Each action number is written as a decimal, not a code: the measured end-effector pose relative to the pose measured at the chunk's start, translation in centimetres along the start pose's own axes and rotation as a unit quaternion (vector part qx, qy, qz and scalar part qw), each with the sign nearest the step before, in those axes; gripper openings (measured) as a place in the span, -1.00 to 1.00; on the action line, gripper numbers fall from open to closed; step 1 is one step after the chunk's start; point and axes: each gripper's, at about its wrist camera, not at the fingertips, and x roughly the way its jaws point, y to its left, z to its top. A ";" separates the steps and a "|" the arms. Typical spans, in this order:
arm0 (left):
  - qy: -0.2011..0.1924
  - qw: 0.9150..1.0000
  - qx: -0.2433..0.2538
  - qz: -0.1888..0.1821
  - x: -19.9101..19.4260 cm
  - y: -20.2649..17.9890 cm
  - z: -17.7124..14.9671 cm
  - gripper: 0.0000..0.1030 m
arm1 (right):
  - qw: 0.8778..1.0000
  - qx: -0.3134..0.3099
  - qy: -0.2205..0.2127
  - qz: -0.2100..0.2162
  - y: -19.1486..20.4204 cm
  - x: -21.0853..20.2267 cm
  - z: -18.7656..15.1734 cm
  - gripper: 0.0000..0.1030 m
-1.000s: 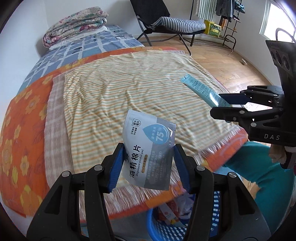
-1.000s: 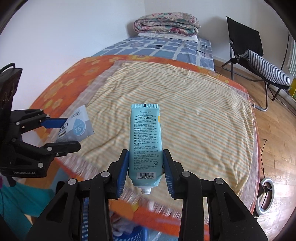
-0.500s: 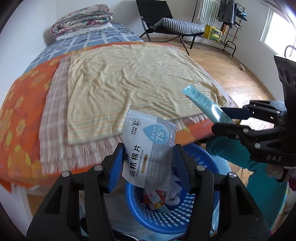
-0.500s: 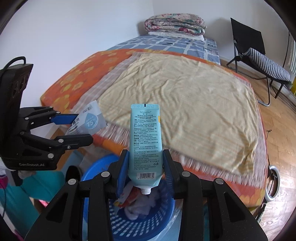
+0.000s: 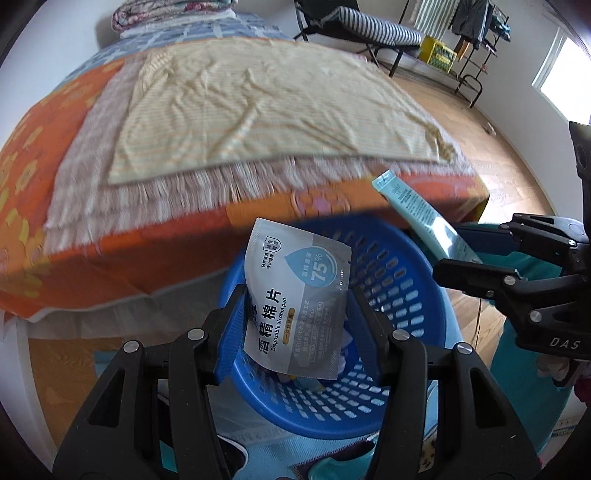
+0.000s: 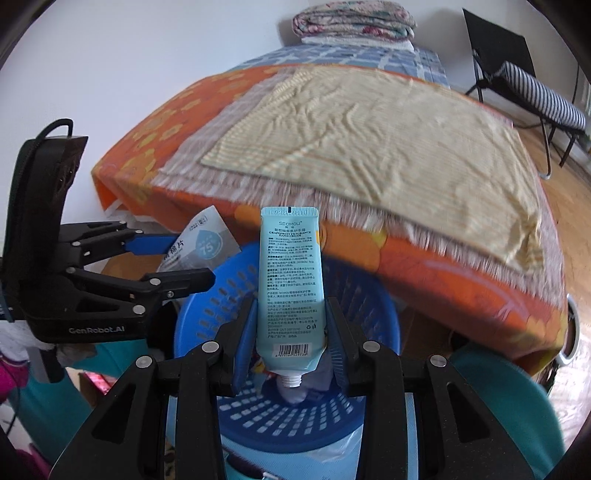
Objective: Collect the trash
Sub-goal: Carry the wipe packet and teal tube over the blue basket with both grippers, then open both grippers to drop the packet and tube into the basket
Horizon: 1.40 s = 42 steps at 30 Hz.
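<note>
My left gripper (image 5: 297, 328) is shut on a grey and white alcohol pad packet (image 5: 299, 295) and holds it above a blue perforated basket (image 5: 402, 280). My right gripper (image 6: 291, 334) is shut on a light blue hand cream tube (image 6: 290, 280), cap end down, above the same basket (image 6: 207, 317). The right gripper (image 5: 465, 254) with the tube (image 5: 417, 210) shows at the right of the left wrist view. The left gripper (image 6: 184, 258) with the packet (image 6: 205, 243) shows at the left of the right wrist view. Some trash lies in the basket, mostly hidden.
A bed with an orange flowered cover (image 5: 44, 177) and a striped yellow blanket (image 5: 258, 103) stands just behind the basket. A folding chair (image 5: 354, 26) and a clothes rack (image 5: 476, 40) stand on the wooden floor beyond. A teal seat (image 6: 509, 402) is at the lower right.
Both grippers have pulled back from over the bed and dropped lower. The blue basket has come under them. Both still hold their items.
</note>
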 end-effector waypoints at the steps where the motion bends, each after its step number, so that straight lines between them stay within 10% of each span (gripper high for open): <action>1: 0.005 1.000 -0.001 -0.001 0.4 -0.1 -0.4 0.08 | 1.000 0.005 0.005 0.001 -0.1 0.2 -0.4 -0.33; 42: 0.056 0.998 -0.015 0.013 5.0 -0.5 -2.8 0.31 | 0.997 0.058 0.053 -0.024 -2.2 3.9 -3.0 -0.10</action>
